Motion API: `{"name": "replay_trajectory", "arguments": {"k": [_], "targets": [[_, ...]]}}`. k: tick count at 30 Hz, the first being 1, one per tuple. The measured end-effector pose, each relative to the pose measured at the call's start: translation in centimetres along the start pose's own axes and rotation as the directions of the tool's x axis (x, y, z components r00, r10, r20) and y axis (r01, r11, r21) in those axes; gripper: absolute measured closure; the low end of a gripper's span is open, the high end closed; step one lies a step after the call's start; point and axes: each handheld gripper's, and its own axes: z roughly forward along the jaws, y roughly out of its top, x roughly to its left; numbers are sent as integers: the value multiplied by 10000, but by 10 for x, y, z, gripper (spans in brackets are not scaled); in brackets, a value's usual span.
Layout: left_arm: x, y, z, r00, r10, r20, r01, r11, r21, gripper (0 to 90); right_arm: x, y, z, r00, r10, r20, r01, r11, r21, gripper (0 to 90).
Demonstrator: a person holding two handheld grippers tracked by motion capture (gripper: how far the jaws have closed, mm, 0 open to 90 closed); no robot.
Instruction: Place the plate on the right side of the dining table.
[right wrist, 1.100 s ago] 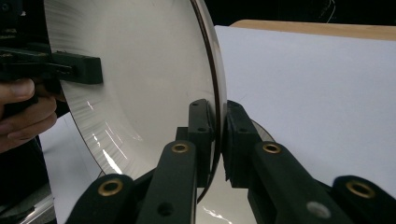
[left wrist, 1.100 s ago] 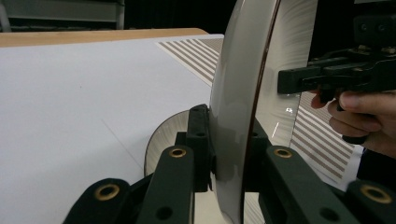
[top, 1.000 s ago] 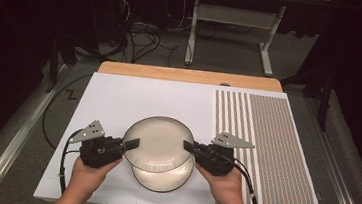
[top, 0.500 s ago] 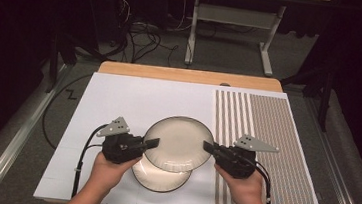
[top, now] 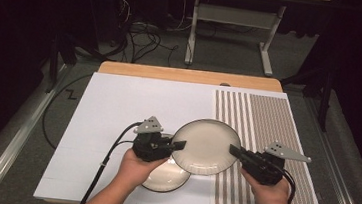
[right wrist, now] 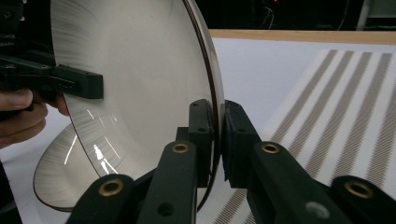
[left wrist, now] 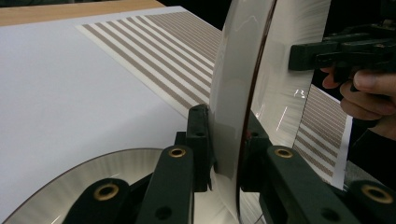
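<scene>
Upper plate [top: 206,145] overlaps, perhaps clear of, lower plate [top: 164,176], left of striped mat [top: 267,125].

High view looks down from above — both gripper views, close in, share the plate [top: 206,146] edge-on.

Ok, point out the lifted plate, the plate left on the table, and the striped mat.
lifted plate [top: 207,146], high view, centre of its face
plate on the table [top: 164,178], high view, exposed near part
striped mat [top: 272,123], high view, fine-striped area
</scene>
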Motion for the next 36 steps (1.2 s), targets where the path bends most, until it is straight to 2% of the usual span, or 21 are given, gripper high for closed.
{"name": "replay_trajectory", "arguments": {"k": [1,3,4,9,10,11,12,13,16,22,28,30,31,36], "targets": [[-4,3,9,10000,52,45,-52,9999,100,784,-5,-2,-7,9999,53,135,-53,10000,-39,858],[-5,4,13,10000,49,65,-50,9999,156,782,-7,-2,-8,9998,69,165,-69,10000,-32,858],[-9,8,22,9999,67,136,-71,9996,280,782,-14,-5,-16,9994,154,303,-151,9998,-99,858],[-14,15,43,9995,187,258,-202,9981,575,778,-26,-10,-28,9978,367,553,-357,9992,-191,858],[-14,15,43,9995,187,258,-202,9981,575,777,-29,-11,-30,9972,422,616,-410,9990,-204,858],[-17,18,53,9993,199,302,-220,9972,713,775,-33,-12,-33,9964,461,713,-445,9987,-231,858],[-17,18,53,9993,199,302,-220,9972,713,774,-33,-12,-33,9964,461,713,-445,9987,-231,858],[-19,22,62,9991,233,348,-262,9961,848,772,-39,-15,-39,9943,614,873,-593,9979,-259,858],[-23,27,76,9986,310,429,-352,9942,1018,770,-46,-18,-46,9917,779,1019,-749,9967,-323,858],[-28,34,95,9980,391,496,-451,9909,1267,762,-61,-24,-58,9841,1229,1284,-1170,9917,-523,859],[-32,41,123,9980,450,443,-514,9862,1575,743,-73,-25,-68,9764,1360,1677,-1251,9894,-739,862],[-33,42,126,9979,482,443,-547,9854,1615,738,-76,-26,-70,9725,1378,1876,-1248,9890,-796,861],[-33,44,132,9976,539,425,-603,9839,1682,734,-78,-26,-71,9702,1348,2013,-1206,9894,-812,861],[-32,47,145,9982,462,376,-522,9829,1764,726,-87,-26,-72,9621,1543,2250,-1356,9861,-964,860]]}}
